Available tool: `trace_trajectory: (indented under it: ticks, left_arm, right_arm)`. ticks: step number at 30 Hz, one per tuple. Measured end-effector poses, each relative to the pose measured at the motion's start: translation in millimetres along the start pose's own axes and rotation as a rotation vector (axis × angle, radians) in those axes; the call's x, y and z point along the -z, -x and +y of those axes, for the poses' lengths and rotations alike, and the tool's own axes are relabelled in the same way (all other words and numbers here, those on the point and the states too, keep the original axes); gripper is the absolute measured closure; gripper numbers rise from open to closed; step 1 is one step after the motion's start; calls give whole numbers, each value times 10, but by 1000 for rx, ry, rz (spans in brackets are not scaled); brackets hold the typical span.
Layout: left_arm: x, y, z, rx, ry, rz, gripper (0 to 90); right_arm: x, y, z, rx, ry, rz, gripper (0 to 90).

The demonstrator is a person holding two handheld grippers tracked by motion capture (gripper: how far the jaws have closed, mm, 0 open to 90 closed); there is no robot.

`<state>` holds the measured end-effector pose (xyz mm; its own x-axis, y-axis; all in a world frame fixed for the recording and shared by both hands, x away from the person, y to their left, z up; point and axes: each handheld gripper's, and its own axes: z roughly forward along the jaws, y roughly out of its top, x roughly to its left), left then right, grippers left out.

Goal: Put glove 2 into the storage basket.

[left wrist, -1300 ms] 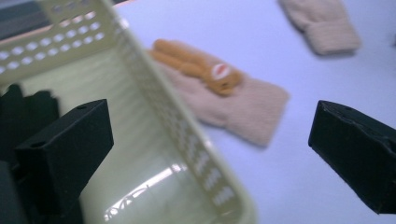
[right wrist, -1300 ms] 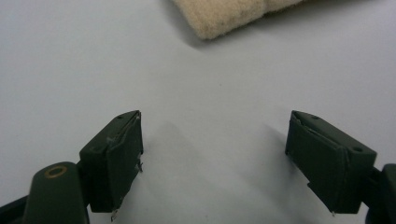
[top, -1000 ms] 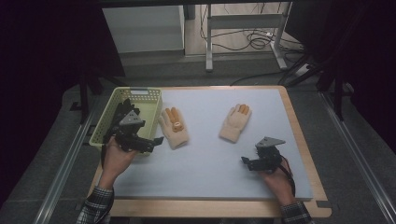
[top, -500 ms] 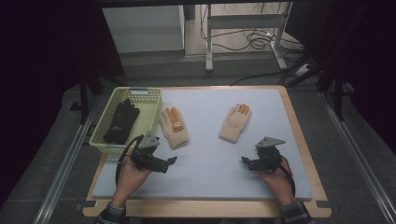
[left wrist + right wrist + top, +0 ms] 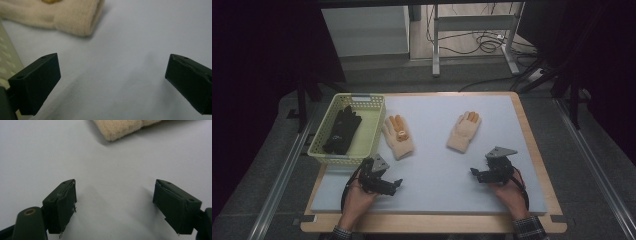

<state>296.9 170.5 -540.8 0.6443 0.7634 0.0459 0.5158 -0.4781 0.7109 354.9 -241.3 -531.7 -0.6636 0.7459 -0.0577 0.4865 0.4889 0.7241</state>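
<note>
Two cream knitted gloves, one (image 5: 398, 137) just beside the pale green perforated plastic basket (image 5: 375, 125), the other (image 5: 463, 132) well apart from it, await pickup; left gripper (image 5: 387, 184) and right gripper (image 5: 480, 174) gape wide, empty. Best pinch the nearer cuff low.

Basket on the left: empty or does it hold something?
Not empty. The basket holds a black glove; two cream gloves lie outside on the mat.

Two cream gloves (image 5: 398, 137) (image 5: 463, 131), one basket (image 5: 374, 121), one black glove pair (image 5: 341, 129), two tools (image 5: 397, 184) (image 5: 473, 172)
</note>
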Motion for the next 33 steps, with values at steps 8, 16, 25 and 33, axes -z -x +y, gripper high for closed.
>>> trace_trajectory:
  ticks: [8,16,25,33]
  left_arm:
    - [-71,-60,-79,70,-28,-53,3]
    - [-71,-57,-83,72,-25,-51,4]
    - [-71,-57,-84,73,-24,-51,4]
    - [-71,-57,-85,73,-23,-51,4]
  right_arm:
    - [-3,3,2,-4,-3,-3,174]
    - [11,7,9,-17,3,3,235]
    - [-25,38,186,-28,14,7,408]
    - [-144,136,512,-30,41,0,409]
